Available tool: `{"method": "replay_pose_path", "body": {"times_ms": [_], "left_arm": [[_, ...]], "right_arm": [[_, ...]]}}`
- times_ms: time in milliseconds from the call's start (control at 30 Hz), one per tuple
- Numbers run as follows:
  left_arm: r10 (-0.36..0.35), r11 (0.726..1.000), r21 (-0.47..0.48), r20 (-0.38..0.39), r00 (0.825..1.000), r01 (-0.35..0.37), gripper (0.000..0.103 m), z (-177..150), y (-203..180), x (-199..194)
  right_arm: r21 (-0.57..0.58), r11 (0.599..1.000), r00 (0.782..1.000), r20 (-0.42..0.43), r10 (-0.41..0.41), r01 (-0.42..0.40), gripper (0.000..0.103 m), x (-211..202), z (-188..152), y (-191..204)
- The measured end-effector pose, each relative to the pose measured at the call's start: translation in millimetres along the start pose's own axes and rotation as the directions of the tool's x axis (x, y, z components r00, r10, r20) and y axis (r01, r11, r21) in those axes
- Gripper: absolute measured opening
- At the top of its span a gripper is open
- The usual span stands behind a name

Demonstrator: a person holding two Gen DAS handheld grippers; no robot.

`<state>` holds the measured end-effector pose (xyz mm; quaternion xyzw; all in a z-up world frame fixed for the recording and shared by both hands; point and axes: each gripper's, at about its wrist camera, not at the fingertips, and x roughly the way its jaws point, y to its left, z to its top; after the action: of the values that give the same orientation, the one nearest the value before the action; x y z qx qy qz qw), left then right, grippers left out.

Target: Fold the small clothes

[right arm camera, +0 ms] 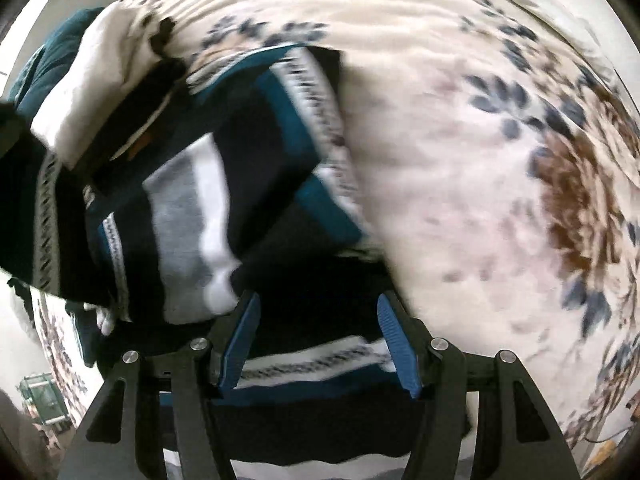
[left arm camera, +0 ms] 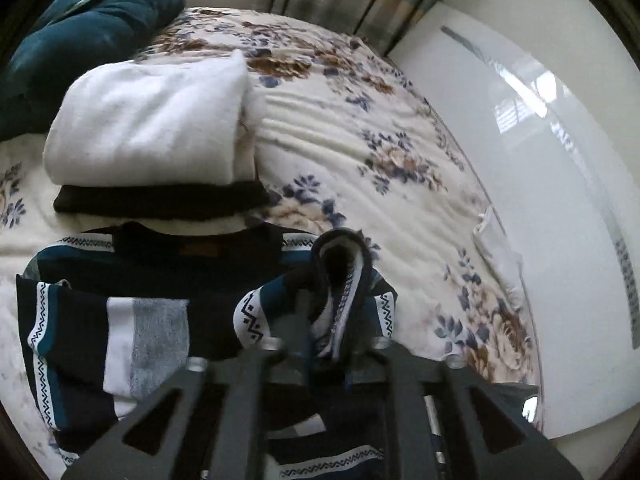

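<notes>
My left gripper (left arm camera: 326, 320) holds a bunched fold of the patterned sweater (left arm camera: 160, 280) between its jaws, a loop of cloth standing up above them. My right gripper (right arm camera: 320, 344) stands well parted, blue pads (right arm camera: 400, 344) just over the sweater's near edge, nothing clamped. The sweater lies partly folded on the floral bedspread (left arm camera: 360, 120). Beyond it, a folded white garment (left arm camera: 152, 120) sits on a black one (left arm camera: 160, 200); farther off, a teal cushion (left arm camera: 92, 28).

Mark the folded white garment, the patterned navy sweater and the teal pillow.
folded white garment (left arm camera: 148, 120), left wrist view, top face.
patterned navy sweater (left arm camera: 160, 272), left wrist view, chest below collar.
teal pillow (left arm camera: 92, 28), left wrist view, middle.
</notes>
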<state>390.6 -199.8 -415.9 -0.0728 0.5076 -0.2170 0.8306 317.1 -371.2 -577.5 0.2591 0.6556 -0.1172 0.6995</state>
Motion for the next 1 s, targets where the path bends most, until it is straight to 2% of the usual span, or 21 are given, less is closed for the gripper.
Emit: {"method": "replay_pose_path", "body": {"times_ms": [33,67,100,133,167,233,300,367,467,500,567,600,667,700,733,767,867,1000], "left_arm": [[-0.003,1.000,0.012,0.003,1.000,0.003,0.049,0,-4,-1],[0.000,1.000,0.016,0.006,1.000,0.000,0.062,1,-1,-2],[0.017,1.000,0.020,0.012,1.000,-0.017,0.083,3,6,-6],[0.043,0.999,0.018,0.021,0.999,-0.044,0.085,4,16,-13],[0.060,0.998,0.012,0.035,0.998,-0.061,0.085,5,29,-20],[0.141,0.990,-0.017,0.075,0.987,-0.140,0.085,5,67,-44],[0.249,0.967,-0.080,0.093,0.964,-0.242,0.085,0,112,-69],[0.326,0.940,-0.131,0.082,0.942,-0.314,0.085,-9,149,-85],[0.432,0.884,-0.199,0.007,0.902,-0.422,0.085,-33,210,-96],[0.469,0.855,-0.226,-0.044,0.882,-0.466,0.085,-44,234,-95],[0.490,0.826,-0.268,-0.093,0.867,-0.496,0.085,-61,263,-92],[0.498,0.812,-0.284,-0.115,0.859,-0.509,0.085,-69,275,-90],[0.491,0.799,-0.314,-0.149,0.858,-0.512,0.085,-81,290,-83],[0.489,0.794,-0.326,-0.158,0.858,-0.513,0.085,-84,294,-81],[0.480,0.791,-0.342,-0.168,0.861,-0.508,0.085,-87,300,-78],[0.463,0.791,-0.362,-0.173,0.869,-0.494,0.085,-89,304,-75],[0.439,0.802,-0.368,-0.173,0.882,-0.471,0.085,-92,303,-69],[0.430,0.822,-0.331,-0.171,0.886,-0.463,0.085,-81,299,-59]], "right_arm": [[0.001,1.000,1.000,-0.004,0.000,0.000,0.063,-2,1,-6],[-0.001,1.000,1.000,-0.006,0.004,-0.004,0.063,-6,2,-12],[-0.001,1.000,1.000,-0.006,0.009,-0.009,0.063,-10,4,-17],[-0.001,1.000,1.000,-0.006,0.014,-0.014,0.063,-13,5,-19],[-0.001,1.000,1.000,-0.003,0.027,-0.027,0.063,-18,7,-19],[-0.011,0.998,0.998,0.012,0.066,-0.066,0.063,-30,14,-15],[-0.043,0.993,0.993,0.035,0.111,-0.110,0.063,-40,22,-2],[-0.084,0.985,0.986,0.057,0.155,-0.150,0.063,-46,32,19],[-0.130,0.980,0.984,0.073,0.162,-0.152,0.064,-34,55,55],[-0.133,0.980,0.984,0.076,0.162,-0.151,0.064,-29,62,61],[-0.147,0.981,0.990,0.050,0.133,-0.124,0.064,-5,79,81],[-0.163,0.980,0.993,0.008,0.114,-0.111,0.064,13,88,91],[-0.196,0.973,0.992,-0.072,0.106,-0.119,0.063,39,94,103],[-0.219,0.967,0.988,-0.107,0.112,-0.134,0.043,48,95,109],[-0.228,0.964,0.988,-0.104,0.114,-0.135,0.021,47,96,112],[-0.233,0.964,0.990,-0.095,0.106,-0.126,0.006,42,96,114],[-0.170,0.972,0.986,-0.054,0.155,-0.162,0.005,10,92,104],[-0.019,0.984,0.984,-0.002,0.179,-0.179,0.003,-34,89,65]]}}
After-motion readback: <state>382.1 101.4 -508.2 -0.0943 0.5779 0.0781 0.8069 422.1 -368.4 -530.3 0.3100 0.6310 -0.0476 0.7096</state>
